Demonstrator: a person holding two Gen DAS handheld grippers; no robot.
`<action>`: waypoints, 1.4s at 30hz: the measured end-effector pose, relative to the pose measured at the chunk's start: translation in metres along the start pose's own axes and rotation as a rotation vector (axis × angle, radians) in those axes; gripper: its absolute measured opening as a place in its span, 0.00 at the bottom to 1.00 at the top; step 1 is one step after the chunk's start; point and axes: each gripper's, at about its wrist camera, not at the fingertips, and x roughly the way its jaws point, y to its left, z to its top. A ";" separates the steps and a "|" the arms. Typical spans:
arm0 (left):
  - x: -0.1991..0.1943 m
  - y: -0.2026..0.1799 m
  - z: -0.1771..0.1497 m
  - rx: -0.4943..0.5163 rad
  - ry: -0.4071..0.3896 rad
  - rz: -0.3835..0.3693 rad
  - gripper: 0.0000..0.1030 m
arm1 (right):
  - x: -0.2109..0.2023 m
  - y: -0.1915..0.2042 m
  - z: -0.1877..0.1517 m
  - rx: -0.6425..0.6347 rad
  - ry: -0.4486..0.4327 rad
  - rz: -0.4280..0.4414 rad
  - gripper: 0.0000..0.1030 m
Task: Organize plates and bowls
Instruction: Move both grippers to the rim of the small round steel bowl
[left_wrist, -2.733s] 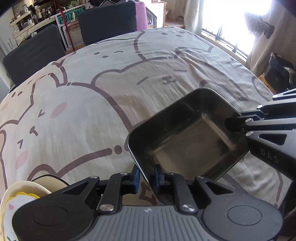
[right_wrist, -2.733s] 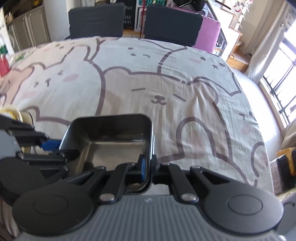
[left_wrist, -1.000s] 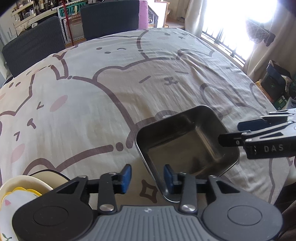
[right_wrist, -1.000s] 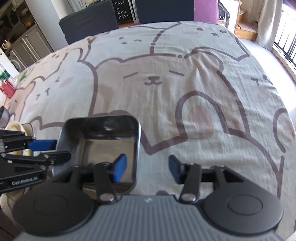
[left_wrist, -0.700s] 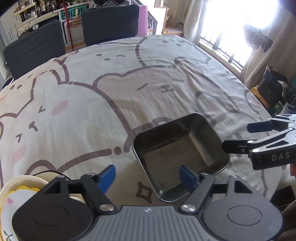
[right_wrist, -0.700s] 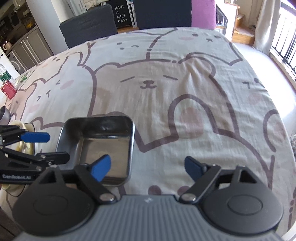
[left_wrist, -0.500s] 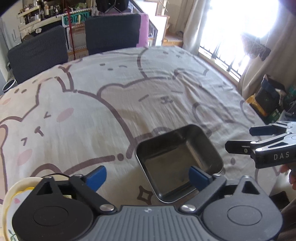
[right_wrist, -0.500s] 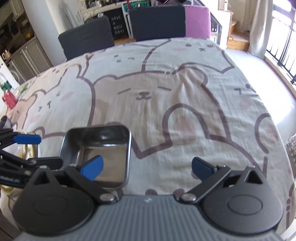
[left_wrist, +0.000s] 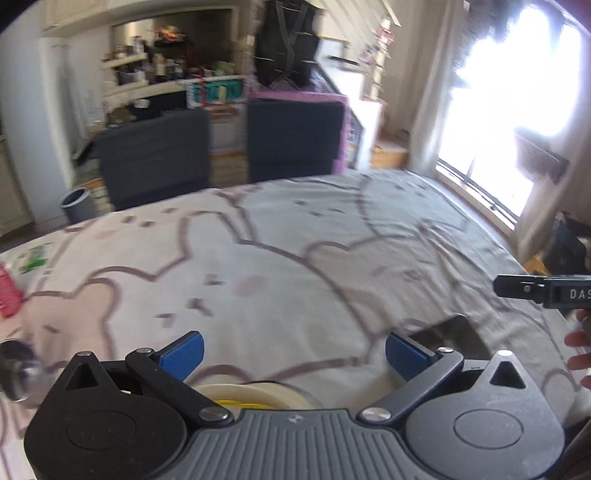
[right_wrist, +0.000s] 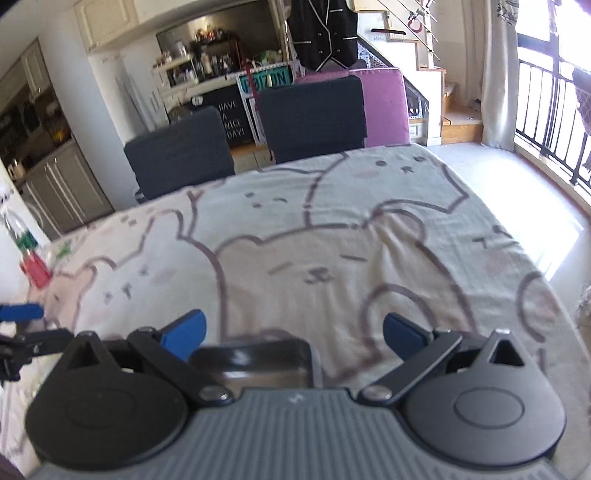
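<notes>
**Both tongs wide, tray released on worktop**

The left tongs (left_wrist: 293, 350) stand wide with nothing between the blue pads; their jaws have just been opening. The right tongs (right_wrist: 293, 334) are likewise wide and empty, their jaws also just opened. The square metal tray (right_wrist: 255, 363) rests on the bear-print cloth (right_wrist: 332, 251) at the near edge of the worktop, partly hidden by the right tongs' body. A stack of cream plates (left_wrist: 255, 393) sits at the near edge, below the left tongs.
</notes>
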 end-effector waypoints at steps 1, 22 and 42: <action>-0.004 0.010 0.000 -0.015 -0.008 0.015 1.00 | 0.003 0.007 0.003 0.005 -0.002 0.009 1.00; -0.042 0.238 -0.041 -0.385 -0.037 0.384 1.00 | 0.087 0.264 0.009 -0.190 0.029 0.326 1.00; 0.015 0.356 -0.071 -0.583 0.047 0.524 1.00 | 0.210 0.438 -0.041 -0.299 0.322 0.304 1.00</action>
